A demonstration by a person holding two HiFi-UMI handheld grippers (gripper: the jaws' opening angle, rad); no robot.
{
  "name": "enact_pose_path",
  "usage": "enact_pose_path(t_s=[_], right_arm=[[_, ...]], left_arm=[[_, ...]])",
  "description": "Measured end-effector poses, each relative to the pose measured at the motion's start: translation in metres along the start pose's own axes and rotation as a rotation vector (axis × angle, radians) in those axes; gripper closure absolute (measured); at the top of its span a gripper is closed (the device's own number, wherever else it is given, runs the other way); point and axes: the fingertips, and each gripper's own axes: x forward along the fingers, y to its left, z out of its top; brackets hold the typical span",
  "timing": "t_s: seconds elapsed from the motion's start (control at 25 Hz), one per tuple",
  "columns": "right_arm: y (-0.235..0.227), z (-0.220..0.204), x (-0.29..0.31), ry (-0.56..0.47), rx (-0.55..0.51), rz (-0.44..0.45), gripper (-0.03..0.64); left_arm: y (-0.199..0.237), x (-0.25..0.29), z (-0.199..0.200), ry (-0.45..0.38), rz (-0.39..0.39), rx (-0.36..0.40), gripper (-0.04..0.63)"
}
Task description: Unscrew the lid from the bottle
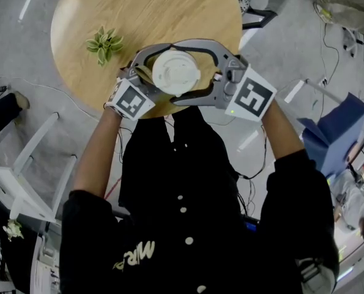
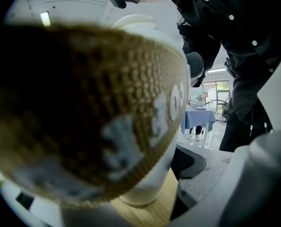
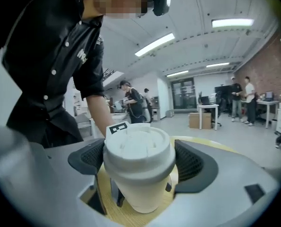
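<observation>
Bottle [image 3: 142, 193] upright at the near edge of the big round wooden counter [image 1: 151, 11], and both tools are on it! The counter fills the top of the head view, pale wood, with the person in a black jacket [image 1: 188, 195] leaning in over it, forearms reaching out from both sides. On the left, the left gripper [image 2: 140, 162] has the bottle deep between its jaws: one dark pad [image 2: 190, 160] lies flat against the white wall low down, the other is hidden behind the bottle, and that reads as a firm hold on the body. From the other side comes the right gripper [image 3: 140, 160], jaws spread wide yet closed round the top, a ribbed pad touching each side of the lid [image 3: 136, 148]. Marker cubes [image 1: 131, 100] face up at both wrists. The bottle itself is white, its base planted on the wood, wrapped in a brown woven sleeve [image 2: 83, 117] with pale lettering, blurred at this range. That lid is white too, domed, seated on the bottle's mouth. Smallest of all, a little green plant [image 1: 104, 43] sits on the counter to the left, well apart from the action.
</observation>
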Motion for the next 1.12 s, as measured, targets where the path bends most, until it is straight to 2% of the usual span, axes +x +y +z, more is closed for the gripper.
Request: enact_pose_path(t_s=[0.12,0.44,0.6,0.72,0.84,1.12], right_arm=[[0.002,-0.003,0.0,0.015,0.024,0.05,0.158],[0.004,0.009,-0.002,-0.002,-0.019,-0.007,0.158],[0.005,0.026,-0.004,-0.031,0.0,-0.003,0.158],[0.002,0.043,-0.012,-0.071,0.052,-0.029,0.158],[-0.003,0.071,-0.022,-0.14,0.102,-0.076,0.158],[-0.009,0.135,-0.039,-0.22,0.118,-0.155,0.158]], left_arm=[[0.001,0.001,0.004,-0.035,0.018,-0.009,0.221],[-0.002,-0.002,-0.003,0.01,0.004,0.002,0.221],[-0.002,-0.002,-0.003,0.017,0.005,-0.005,0.221],[-0.001,-0.003,-0.001,0.017,0.006,-0.024,0.221],[0.0,-0.01,0.005,-0.006,0.053,-0.066,0.221],[0.005,-0.046,0.007,0.061,0.159,-0.122,0.221]])
